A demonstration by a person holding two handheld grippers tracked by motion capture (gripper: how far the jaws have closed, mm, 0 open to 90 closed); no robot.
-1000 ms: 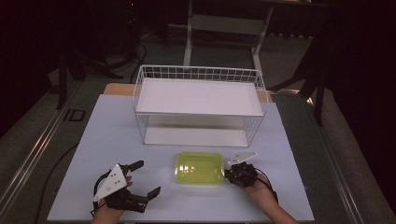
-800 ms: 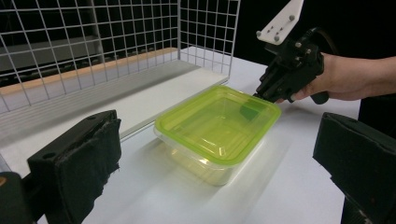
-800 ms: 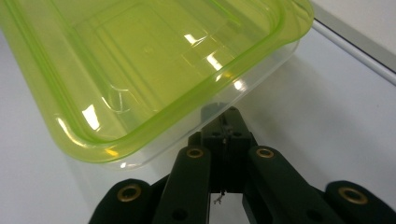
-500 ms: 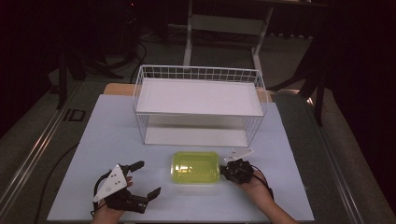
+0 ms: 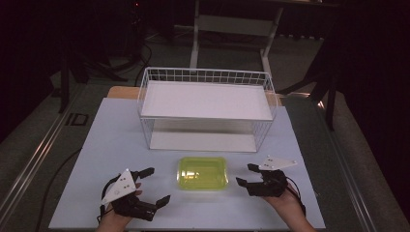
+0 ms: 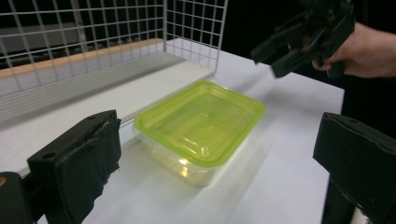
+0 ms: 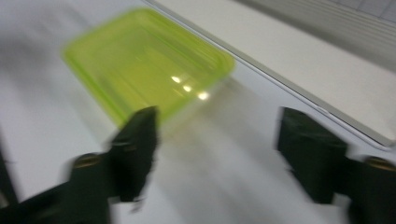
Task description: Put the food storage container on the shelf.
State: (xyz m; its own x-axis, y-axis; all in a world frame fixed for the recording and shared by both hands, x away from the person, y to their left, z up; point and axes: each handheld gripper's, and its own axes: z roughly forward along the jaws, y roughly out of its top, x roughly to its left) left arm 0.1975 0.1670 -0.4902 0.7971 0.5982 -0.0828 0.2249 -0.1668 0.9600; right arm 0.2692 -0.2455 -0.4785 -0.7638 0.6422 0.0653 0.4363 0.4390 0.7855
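Observation:
A yellow-green clear plastic container [image 5: 202,173] with its lid on lies flat on the white table [image 5: 111,140], in front of the wire basket. My left gripper [image 5: 158,184] is open near the front edge, left of the container and apart from it. My right gripper [image 5: 245,174] is open just right of the container, with a small gap between them. The left gripper view shows the container [image 6: 201,123] between and beyond my wide-apart jaws, and the right gripper [image 6: 299,37] above its far side. The blurred right gripper view has the container [image 7: 144,60] ahead to the left.
A white wire basket [image 5: 205,106] with a flat white shelf on top stands at the back middle of the table, its open side facing the container. The wire basket's mesh [image 6: 93,37] rises close behind the container. Dark floor and stand legs surround the table.
The right gripper, which was against the container's right edge and nudged it slightly left, has drawn back to the right and now stands apart from it. The left gripper has stayed put.

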